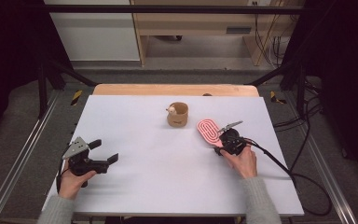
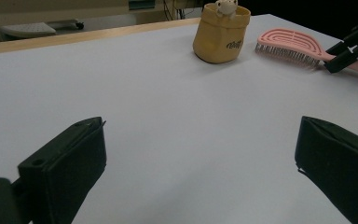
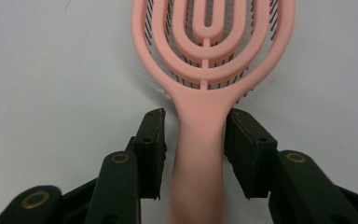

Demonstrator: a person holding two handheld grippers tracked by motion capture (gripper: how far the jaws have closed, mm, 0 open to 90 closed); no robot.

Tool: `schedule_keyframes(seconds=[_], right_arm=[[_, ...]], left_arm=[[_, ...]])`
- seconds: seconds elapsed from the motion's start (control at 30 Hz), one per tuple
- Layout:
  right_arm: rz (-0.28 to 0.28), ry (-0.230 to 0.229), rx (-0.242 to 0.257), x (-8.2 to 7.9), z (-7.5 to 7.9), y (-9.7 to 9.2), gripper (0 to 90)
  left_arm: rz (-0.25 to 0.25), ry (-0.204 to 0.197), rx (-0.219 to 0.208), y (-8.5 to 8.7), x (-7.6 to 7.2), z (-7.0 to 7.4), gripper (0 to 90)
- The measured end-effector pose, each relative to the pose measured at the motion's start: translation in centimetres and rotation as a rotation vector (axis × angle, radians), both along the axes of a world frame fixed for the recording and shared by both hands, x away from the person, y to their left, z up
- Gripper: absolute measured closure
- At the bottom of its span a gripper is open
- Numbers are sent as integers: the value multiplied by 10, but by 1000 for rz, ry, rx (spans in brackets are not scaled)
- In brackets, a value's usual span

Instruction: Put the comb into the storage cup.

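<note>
Currently the right gripper (image 3: 193,154) is straddling the handle of the pink plastic hairbrush with the looped, vented head (image 3: 209,70), and the grasp is not yet complete: in the right gripper view a narrow gap is showing between each black jaw pad and the handle, so the jaws are standing partly open around it, not clamping it. The brush is lying flat on the white matte tabletop (image 1: 158,163), bristles down, to the right of centre and just beside the tan soft-sided cup with a small pale animal figure at its rim (image 1: 177,115). Judged from this layout, the approach and alignment are done — the handle is sitting centred between the pads — while closing, lifting and any placing are remaining. The left gripper (image 1: 103,151) is resting at the near left of the table in the person's left hand (image 1: 72,181), its jaws standing wide apart with nothing between them. Regarding materials: the brush is looking rigid and smooth, its head formed of concentric oval ribs with dark fine bristles beneath; the handle is tapering and rounded — it is likely to slip if pinched off-centre. The cup is appearing pliable, with a slightly dented wall and dark lettering.
</note>
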State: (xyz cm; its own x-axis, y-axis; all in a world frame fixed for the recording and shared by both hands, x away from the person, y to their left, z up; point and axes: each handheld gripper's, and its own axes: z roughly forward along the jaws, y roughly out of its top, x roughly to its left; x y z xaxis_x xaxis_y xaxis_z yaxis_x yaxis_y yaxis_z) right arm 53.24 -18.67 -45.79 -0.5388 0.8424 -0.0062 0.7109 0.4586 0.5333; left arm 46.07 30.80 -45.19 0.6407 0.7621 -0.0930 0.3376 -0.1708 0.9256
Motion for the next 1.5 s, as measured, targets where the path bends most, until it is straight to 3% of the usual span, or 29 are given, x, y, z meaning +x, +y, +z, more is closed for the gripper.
schedule_keyframes(seconds=[0.47, 1.13, 1.5], right_arm=[[-6, -11, -12, 0, -1, 1, 678], [-24, 4, -10, 0, 0, 1, 696], [-19, -11, 29, -3, 6, -2, 697]], left_arm=[[0, 0, 0, 0, 0, 0, 19], [-2, 0, -1, 0, 0, 0, 19], [-1, 0, -2, 1, 0, 0, 19]])
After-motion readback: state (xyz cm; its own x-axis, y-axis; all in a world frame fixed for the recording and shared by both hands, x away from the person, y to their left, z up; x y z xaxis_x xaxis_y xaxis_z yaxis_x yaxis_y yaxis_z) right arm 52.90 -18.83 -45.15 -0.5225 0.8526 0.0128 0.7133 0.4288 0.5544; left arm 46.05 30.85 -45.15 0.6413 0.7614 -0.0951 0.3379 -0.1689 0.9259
